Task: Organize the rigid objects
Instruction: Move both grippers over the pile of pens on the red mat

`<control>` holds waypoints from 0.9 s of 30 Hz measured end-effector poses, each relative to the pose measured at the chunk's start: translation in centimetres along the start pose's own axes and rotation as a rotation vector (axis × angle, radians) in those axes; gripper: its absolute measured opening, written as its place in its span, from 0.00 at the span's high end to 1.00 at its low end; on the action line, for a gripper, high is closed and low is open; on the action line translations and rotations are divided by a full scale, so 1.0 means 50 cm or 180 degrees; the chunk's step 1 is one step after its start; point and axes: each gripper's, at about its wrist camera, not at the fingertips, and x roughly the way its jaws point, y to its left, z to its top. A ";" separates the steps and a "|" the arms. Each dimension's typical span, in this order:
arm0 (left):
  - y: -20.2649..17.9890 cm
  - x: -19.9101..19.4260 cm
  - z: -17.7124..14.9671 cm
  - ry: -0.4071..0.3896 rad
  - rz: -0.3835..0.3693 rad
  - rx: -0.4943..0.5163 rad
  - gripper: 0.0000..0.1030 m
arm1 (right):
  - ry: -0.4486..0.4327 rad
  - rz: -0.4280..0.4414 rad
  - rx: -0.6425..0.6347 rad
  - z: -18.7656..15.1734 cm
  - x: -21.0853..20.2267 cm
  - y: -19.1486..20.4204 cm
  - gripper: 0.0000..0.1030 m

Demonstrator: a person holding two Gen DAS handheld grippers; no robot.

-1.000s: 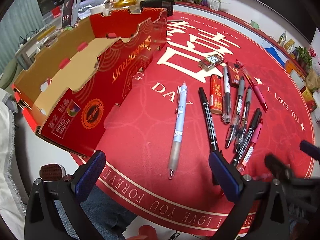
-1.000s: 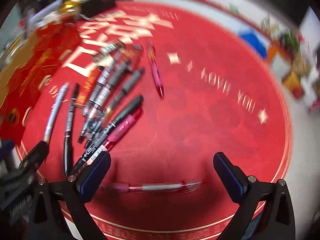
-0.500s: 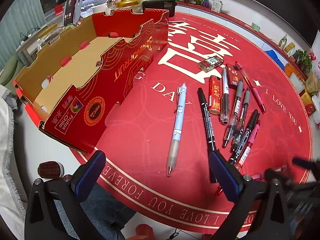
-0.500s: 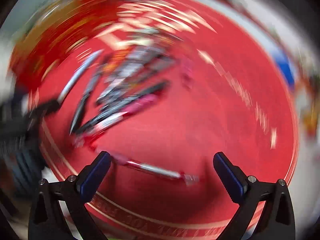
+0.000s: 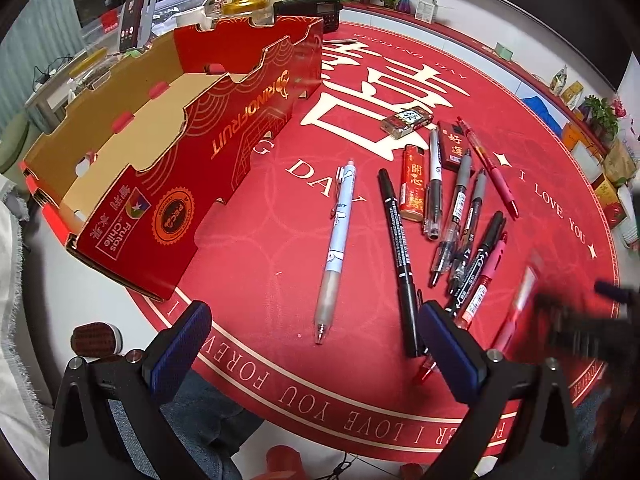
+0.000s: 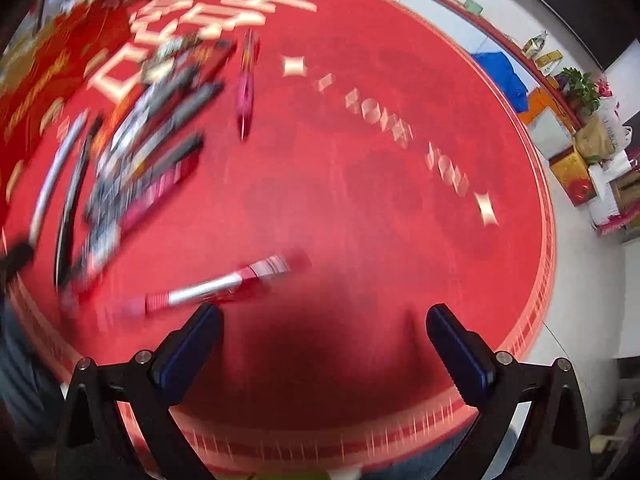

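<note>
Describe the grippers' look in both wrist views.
Left gripper and right gripper match: black angular plastic arms with triangular cut-outs and silver screws, each ending in a ribbed dark blue pad. No cables or markings visible. Blue denim shows below the left one.

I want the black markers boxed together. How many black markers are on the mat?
2. One black marker lies just right of the light blue pen; the second black marker sits in the pen pile, beside a pink pen. The pile may hide more.
</note>
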 end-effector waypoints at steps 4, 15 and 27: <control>0.010 -0.006 0.001 -0.0032 -0.0011 -0.0036 0.00 | 0.0057 0.0454 0.0594 0.028 -0.015 -0.036 0.00; 0.006 0.014 0.003 0.0026 0.0026 0.0021 0.00 | 0.0155 0.0462 0.0132 -0.031 -0.003 0.058 0.00; -0.019 0.066 0.039 0.0042 0.0008 0.0187 0.00 | 0.0255 0.0673 0.0516 -0.019 0.003 -0.012 0.00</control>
